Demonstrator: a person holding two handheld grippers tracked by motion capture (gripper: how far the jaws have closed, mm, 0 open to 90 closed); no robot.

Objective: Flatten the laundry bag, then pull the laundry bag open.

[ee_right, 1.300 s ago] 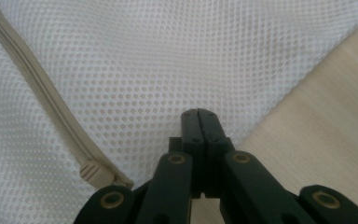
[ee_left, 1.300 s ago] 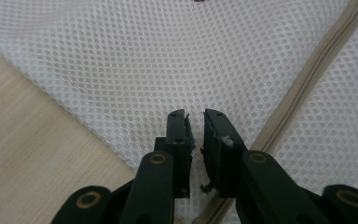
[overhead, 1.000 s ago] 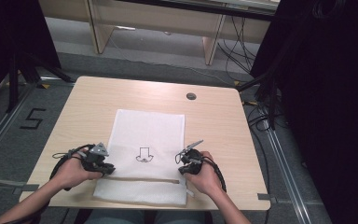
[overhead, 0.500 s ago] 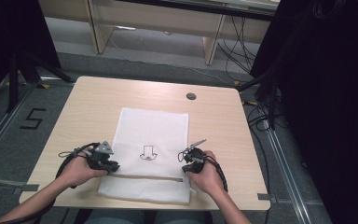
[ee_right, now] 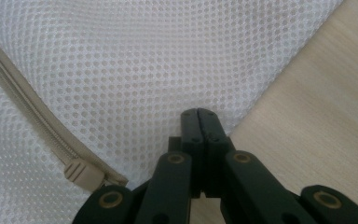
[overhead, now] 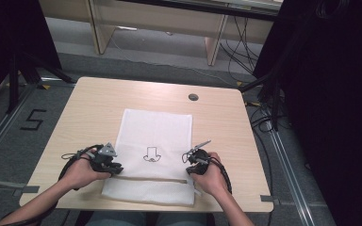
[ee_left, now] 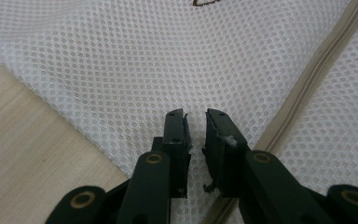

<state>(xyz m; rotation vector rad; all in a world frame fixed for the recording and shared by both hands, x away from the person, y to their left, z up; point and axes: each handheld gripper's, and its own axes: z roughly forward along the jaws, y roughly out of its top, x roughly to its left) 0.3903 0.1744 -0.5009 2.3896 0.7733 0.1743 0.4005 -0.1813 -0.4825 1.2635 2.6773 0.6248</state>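
Observation:
A white mesh bag (overhead: 155, 136) lies flat on the wooden table (overhead: 94, 108), with a small dark print (overhead: 151, 155) and a beige zipper (overhead: 151, 179) across its near part. My left gripper (overhead: 118, 168) rests at the bag's left edge. Its jaws (ee_left: 195, 114) have just been opening and stand a little apart over the mesh (ee_left: 121, 60), nothing between them, the zipper (ee_left: 307, 88) beside them. My right gripper (overhead: 188, 160) sits at the bag's right edge. It is shut (ee_right: 198, 112), tips on the mesh (ee_right: 168, 51), near the zipper pull (ee_right: 81, 173). Whether mesh is caught I cannot tell.
A round cable hole (overhead: 193, 97) sits in the tabletop behind the bag. Bare wood (overhead: 268, 188) runs on both sides of the bag. Dark curtains (overhead: 330, 94) stand right of the table, cables (overhead: 238, 52) lie on the floor behind, and a floor mark (overhead: 33, 121) is at the left.
My left gripper has shifted slightly right onto the bag's left edge, and that edge has moved in with it. The right gripper has stayed where it was.

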